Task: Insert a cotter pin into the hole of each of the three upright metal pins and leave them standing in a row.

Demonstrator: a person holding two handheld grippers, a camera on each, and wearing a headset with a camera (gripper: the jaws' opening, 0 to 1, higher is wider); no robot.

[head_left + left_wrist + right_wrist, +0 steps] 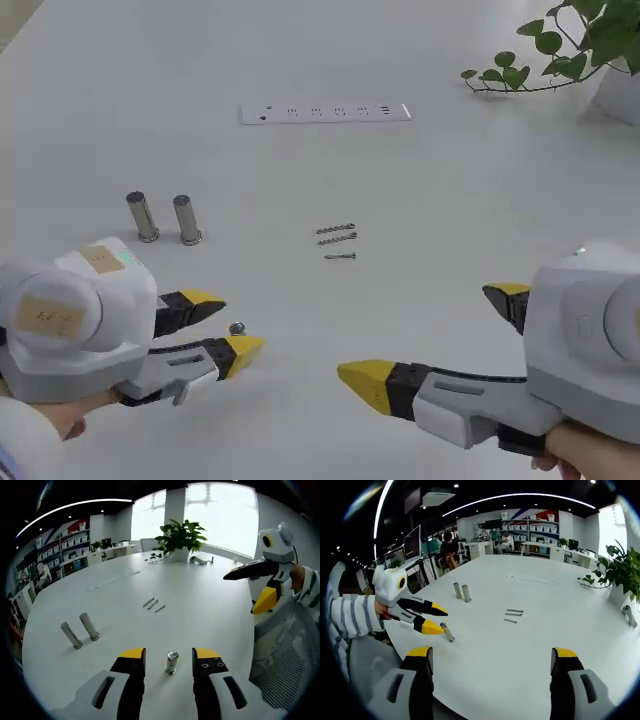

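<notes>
Right now your left gripper (232,322), at the lower left of the head view, has its jaws parted, with one metal pin (171,662) standing between them. In the left gripper view that pin sits upright at the bottom centre. There is a gap on each side of it, so nothing is clamped yet. Its long axis runs straight up across the line on which your jaws close, so a plain squeeze should catch the shaft.

The two other pins (187,220) stand side by side further up the left of the head view. The three cotter pins (337,240) lie flat mid-frame, lengthwise left to right. Your right gripper (428,335), at the lower right, is spread wide and holds nothing. It is probably the one to fetch a cotter pin.
</notes>
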